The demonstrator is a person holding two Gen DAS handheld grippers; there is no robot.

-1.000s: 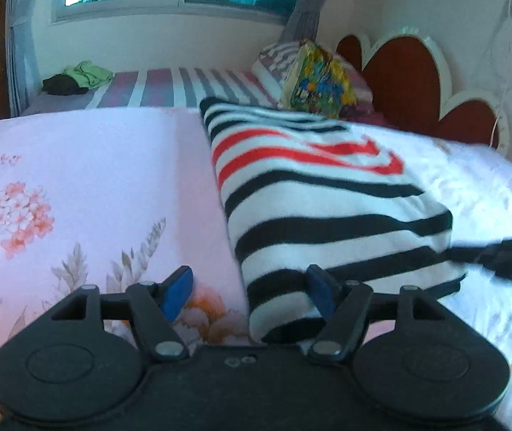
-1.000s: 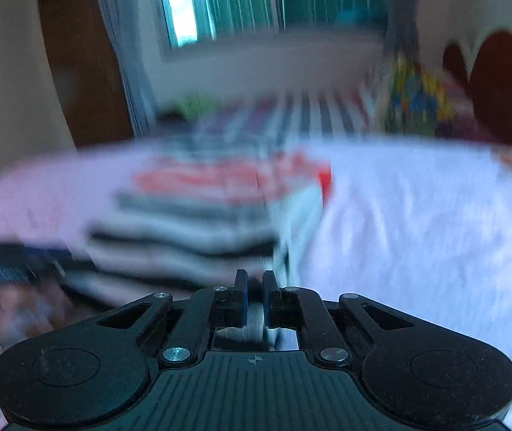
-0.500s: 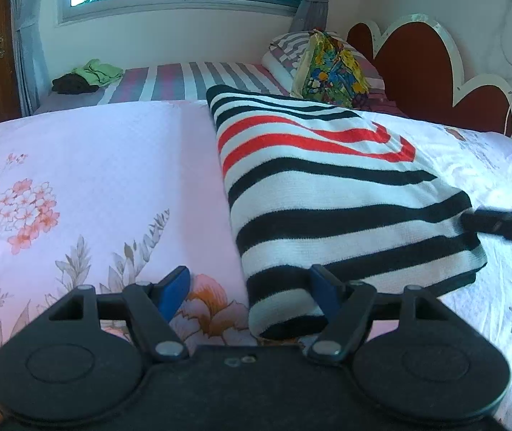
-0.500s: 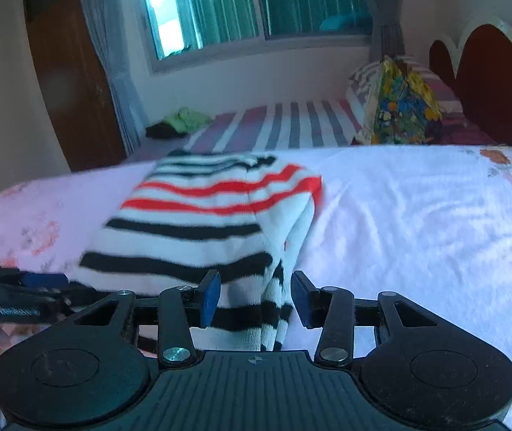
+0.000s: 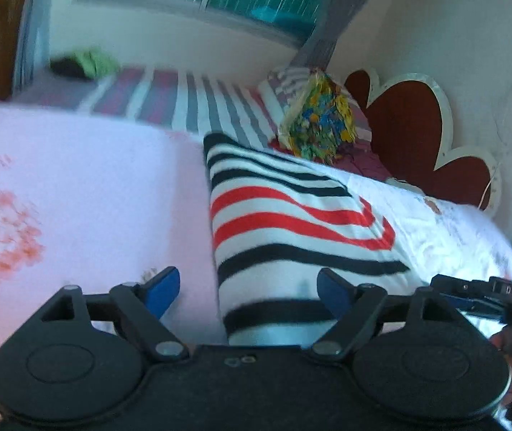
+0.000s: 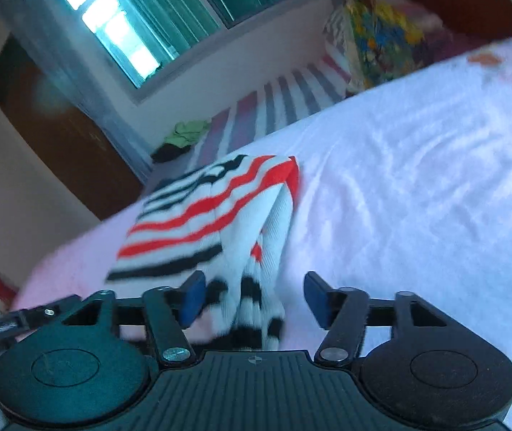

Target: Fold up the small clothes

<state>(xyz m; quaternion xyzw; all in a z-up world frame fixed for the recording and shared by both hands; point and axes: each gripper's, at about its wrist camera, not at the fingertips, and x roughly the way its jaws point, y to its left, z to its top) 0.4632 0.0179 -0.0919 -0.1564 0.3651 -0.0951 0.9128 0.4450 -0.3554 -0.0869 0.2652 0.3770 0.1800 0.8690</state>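
A folded striped garment (image 5: 291, 237), white with black and red stripes, lies flat on the bed. It also shows in the right wrist view (image 6: 220, 222), with its layered side facing me. My left gripper (image 5: 247, 292) is open and empty, its blue pads straddling the garment's near left edge. My right gripper (image 6: 254, 300) is open and empty over the garment's near corner. The right gripper also shows at the right edge of the left wrist view (image 5: 485, 292).
The bed has a pink floral sheet (image 5: 76, 197) on the left and a white one (image 6: 417, 179) on the right. A colourful pillow (image 5: 318, 122), a dark red headboard (image 5: 417, 133) and a second striped bed (image 5: 169, 97) lie beyond.
My right gripper has opened from shut on the garment's edge and let it go. Both views have tilted and drawn in a little over the garment. The left gripper stays open.
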